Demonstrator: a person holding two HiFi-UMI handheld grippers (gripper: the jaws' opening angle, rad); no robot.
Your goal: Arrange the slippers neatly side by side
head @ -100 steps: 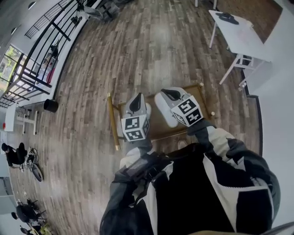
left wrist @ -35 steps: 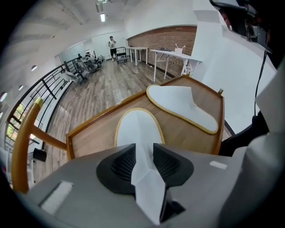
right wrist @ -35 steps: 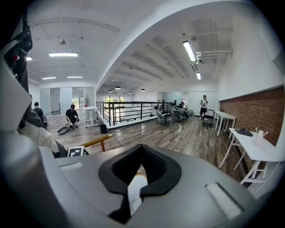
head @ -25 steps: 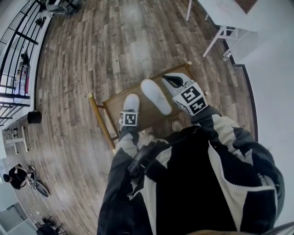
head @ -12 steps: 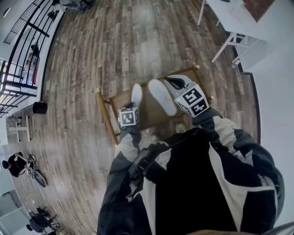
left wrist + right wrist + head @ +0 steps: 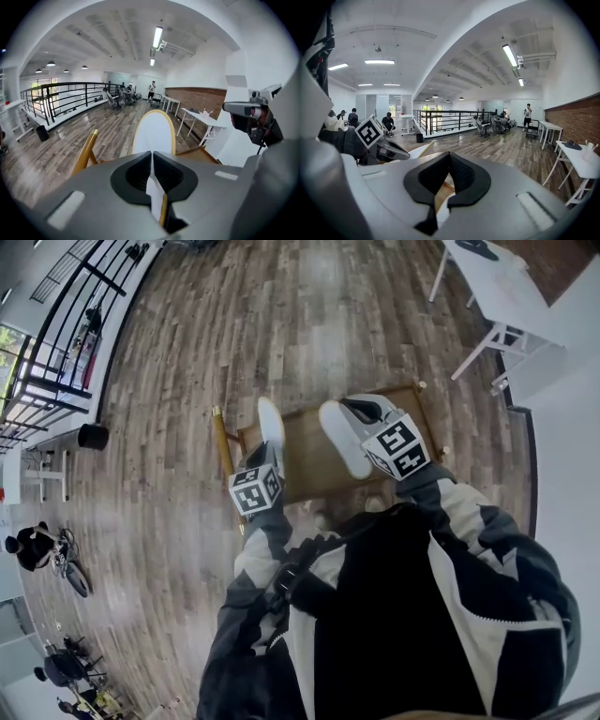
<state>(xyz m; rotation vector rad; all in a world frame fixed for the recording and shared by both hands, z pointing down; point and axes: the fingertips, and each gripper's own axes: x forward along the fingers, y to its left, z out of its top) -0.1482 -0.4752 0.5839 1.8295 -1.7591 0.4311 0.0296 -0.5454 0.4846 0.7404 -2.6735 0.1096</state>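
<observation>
Two white slippers belong to a low wooden table [image 6: 305, 470]. My left gripper [image 6: 265, 454] is shut on one slipper [image 6: 270, 426] and holds it on edge above the table's left part. In the left gripper view that slipper [image 6: 153, 133] juts out ahead of the jaws [image 6: 151, 157], its yellow rim showing. The other slipper [image 6: 339, 439] lies flat on the table, beside my right gripper [image 6: 356, 411]. In the right gripper view those jaws [image 6: 450, 157] are shut, with nothing seen pinched; a slipper's white edge [image 6: 446, 209] shows below them.
The table has gold legs [image 6: 223, 442] and stands on a plank floor. A white desk [image 6: 506, 287] stands far right, a black bin [image 6: 92, 435] and a railing [image 6: 66, 334] at the left. People [image 6: 33, 545] sit far left.
My left gripper has risen with its slipper and rolled, so the slipper went from flat on the table to on edge. The right gripper shifted slightly.
</observation>
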